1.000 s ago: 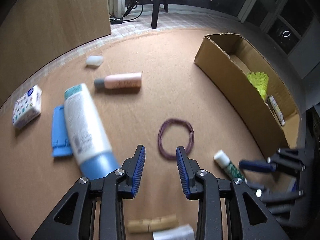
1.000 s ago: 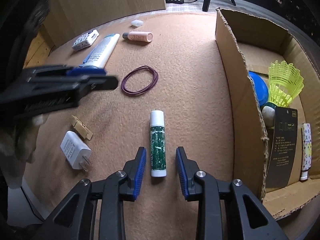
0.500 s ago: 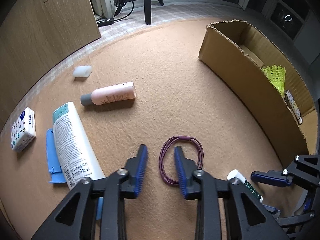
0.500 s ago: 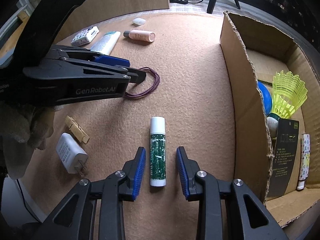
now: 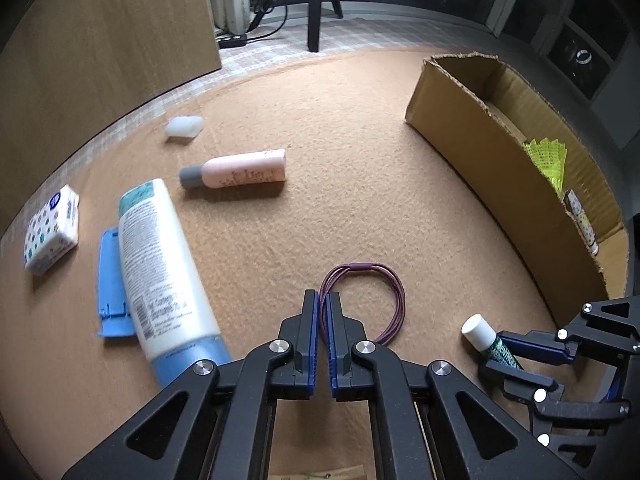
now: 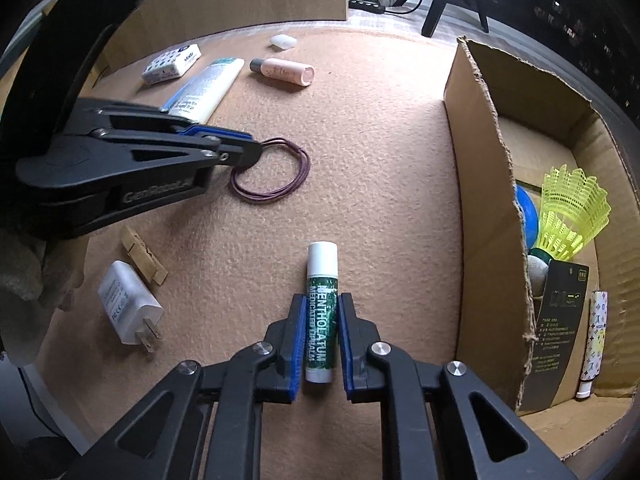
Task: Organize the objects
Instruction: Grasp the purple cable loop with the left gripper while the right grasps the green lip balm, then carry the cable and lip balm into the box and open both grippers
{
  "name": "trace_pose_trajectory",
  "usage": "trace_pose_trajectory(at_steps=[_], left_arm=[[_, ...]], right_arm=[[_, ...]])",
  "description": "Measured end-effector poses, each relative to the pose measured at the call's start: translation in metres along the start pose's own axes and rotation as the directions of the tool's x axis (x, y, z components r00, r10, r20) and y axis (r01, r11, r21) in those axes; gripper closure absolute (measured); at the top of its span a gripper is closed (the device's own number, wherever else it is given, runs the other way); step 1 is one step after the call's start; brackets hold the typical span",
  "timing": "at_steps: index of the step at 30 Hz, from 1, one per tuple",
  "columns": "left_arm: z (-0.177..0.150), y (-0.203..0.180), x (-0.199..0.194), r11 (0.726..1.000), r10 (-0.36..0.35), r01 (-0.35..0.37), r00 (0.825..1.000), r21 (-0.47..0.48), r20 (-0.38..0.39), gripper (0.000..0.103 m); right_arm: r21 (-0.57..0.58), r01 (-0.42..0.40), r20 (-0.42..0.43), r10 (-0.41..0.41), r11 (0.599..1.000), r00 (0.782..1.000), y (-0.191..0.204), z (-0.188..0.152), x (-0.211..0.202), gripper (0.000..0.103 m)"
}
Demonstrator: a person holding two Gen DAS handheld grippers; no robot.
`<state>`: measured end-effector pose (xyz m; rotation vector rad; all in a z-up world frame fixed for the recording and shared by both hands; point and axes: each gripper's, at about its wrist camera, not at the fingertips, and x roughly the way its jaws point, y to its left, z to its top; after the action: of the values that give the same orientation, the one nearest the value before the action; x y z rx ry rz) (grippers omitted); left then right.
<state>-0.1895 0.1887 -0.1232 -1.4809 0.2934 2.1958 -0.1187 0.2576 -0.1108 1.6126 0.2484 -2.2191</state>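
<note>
A purple hair band (image 5: 394, 300) lies looped on the tan felt mat. My left gripper (image 5: 323, 296) is shut, pinching the band's near-left strands; in the right wrist view its tip (image 6: 250, 152) shows the band coming out of it. A green and white lip balm stick (image 6: 322, 272) lies lengthwise between the fingers of my right gripper (image 6: 320, 298). Those jaws are closing, and the blue pads press on the tube's sides. In the left wrist view the balm's white cap (image 5: 478, 330) sticks out of the right gripper (image 5: 496, 360). An open cardboard box (image 6: 480, 160) stands on the right.
On the left lie a white lotion tube (image 5: 160, 264), a pink bottle (image 5: 240, 168), a tissue pack (image 5: 52, 232), a blue flat piece (image 5: 110, 280) and a white cap (image 5: 184, 126). A charger plug (image 6: 128, 308) and a clothespin (image 6: 144, 258) lie nearer. The box holds a yellow shuttlecock (image 6: 572, 208) among other items.
My left gripper moved forward over the hair band's edge and shut on it. The right gripper's jaws narrowed onto the lip balm, which has stayed in place.
</note>
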Motion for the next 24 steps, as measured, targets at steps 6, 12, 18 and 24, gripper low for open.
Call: trace_pose_trajectory(at_steps=[6, 12, 18, 24], left_arm=[[-0.004, 0.006, -0.026, 0.999, -0.011, 0.012, 0.999, -0.034, 0.052, 0.100], [-0.004, 0.004, -0.066, 0.998, -0.040, 0.045, 0.991, -0.040, 0.128, 0.100], [0.011, -0.010, -0.092, 0.996, -0.048, 0.061, 0.981, -0.062, 0.191, 0.100], [0.036, -0.040, -0.106, 0.995, -0.088, 0.097, 0.968, -0.029, 0.237, 0.099]], right_arm=[[0.034, -0.034, 0.046, 0.032, 0.999, 0.998, -0.006, -0.002, -0.016, 0.089], [0.055, -0.067, 0.123, 0.060, 0.996, 0.991, -0.014, -0.002, -0.051, 0.089], [0.081, -0.059, 0.181, 0.044, 0.995, 0.982, -0.034, -0.007, -0.084, 0.089], [0.112, -0.003, 0.218, -0.022, 0.994, 0.976, -0.066, -0.016, -0.112, 0.089]])
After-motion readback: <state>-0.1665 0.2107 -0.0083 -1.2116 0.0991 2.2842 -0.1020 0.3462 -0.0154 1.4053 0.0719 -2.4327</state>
